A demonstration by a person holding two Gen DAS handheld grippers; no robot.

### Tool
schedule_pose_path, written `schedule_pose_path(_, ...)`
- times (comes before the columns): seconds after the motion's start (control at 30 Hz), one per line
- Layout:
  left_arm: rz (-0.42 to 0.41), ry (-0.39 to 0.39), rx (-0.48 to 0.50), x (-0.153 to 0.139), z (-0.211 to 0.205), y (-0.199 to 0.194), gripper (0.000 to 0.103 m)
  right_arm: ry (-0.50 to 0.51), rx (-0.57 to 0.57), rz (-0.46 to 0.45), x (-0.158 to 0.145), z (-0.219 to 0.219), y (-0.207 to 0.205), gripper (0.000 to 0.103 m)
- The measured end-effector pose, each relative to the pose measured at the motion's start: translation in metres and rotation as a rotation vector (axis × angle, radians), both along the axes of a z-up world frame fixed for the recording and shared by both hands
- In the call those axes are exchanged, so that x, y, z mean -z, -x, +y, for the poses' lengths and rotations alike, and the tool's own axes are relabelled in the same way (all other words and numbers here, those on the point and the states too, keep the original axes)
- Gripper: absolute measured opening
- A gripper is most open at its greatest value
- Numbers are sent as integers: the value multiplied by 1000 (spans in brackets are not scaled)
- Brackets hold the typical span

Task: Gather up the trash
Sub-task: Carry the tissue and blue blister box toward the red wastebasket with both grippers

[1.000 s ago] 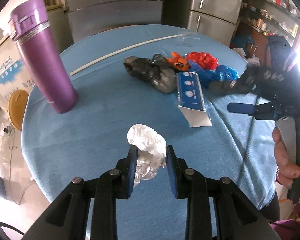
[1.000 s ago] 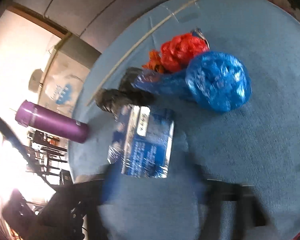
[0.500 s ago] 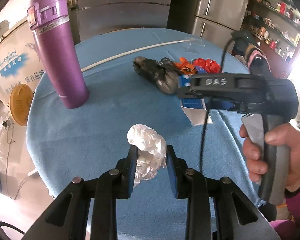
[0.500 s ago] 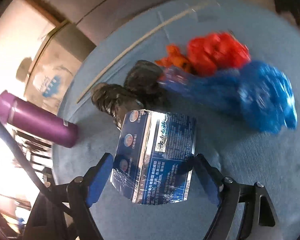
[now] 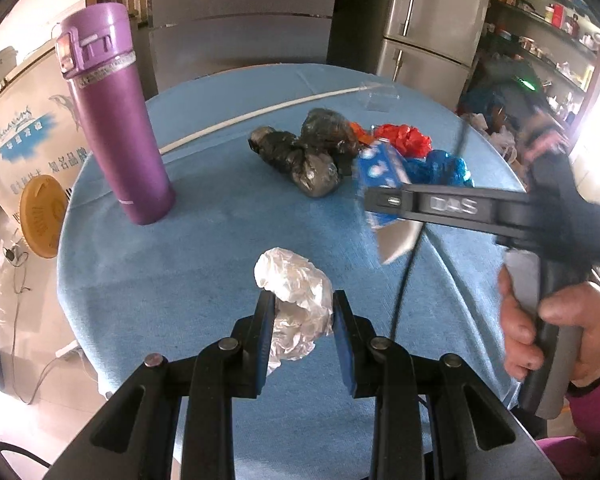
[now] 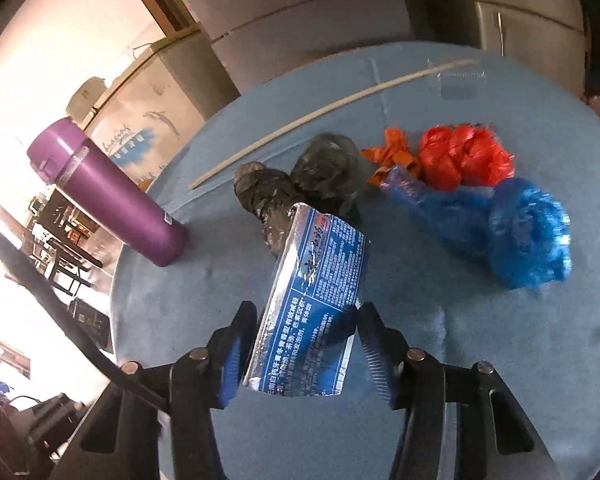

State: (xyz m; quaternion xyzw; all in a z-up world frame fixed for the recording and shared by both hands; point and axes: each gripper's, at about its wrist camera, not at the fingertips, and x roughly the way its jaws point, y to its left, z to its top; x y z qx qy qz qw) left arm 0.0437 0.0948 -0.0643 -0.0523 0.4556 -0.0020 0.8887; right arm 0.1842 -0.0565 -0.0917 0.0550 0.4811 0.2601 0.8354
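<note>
Purple flask on a blue tabletop

The flask [image 5: 118, 120] stands upright on the tabletop [image 5: 204, 240]; a white rod [image 5: 260, 114] lies beyond.

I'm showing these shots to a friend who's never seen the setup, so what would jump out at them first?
Probably the tall purple flask standing upright at the left of the round blue table. Next, the two loaded tongs: the left tongs pinch a crumpled white wad, the right tongs hold a blue foil packet. Behind lies a bright heap of black, orange, red and blue bags.

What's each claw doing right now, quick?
Left claw: shut on crumpled white plastic wrap.
Right claw: shut on blue foil packet.
</note>
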Motion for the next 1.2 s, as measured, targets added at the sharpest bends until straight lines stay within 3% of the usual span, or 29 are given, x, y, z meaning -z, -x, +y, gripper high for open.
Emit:
schedule_pose_path(0.2,-2,-15,20,-7,-13,-1,30,-72,75,-13,-14,-60,17,55)
schedule_pose_path(0.67,-63,-44,232,-34,-109,8,30,-164,286,-79,-38,-223,96,55)
schedule_pose_path(0.87,-79,-60,321,-47,-139,11,30,-190,345,-85,-43,-260,115,55)
schedule_pose_path(1.2,-96,-27,457,-72,-192,-5,30,-172,396,-182,-60,-311,152,55)
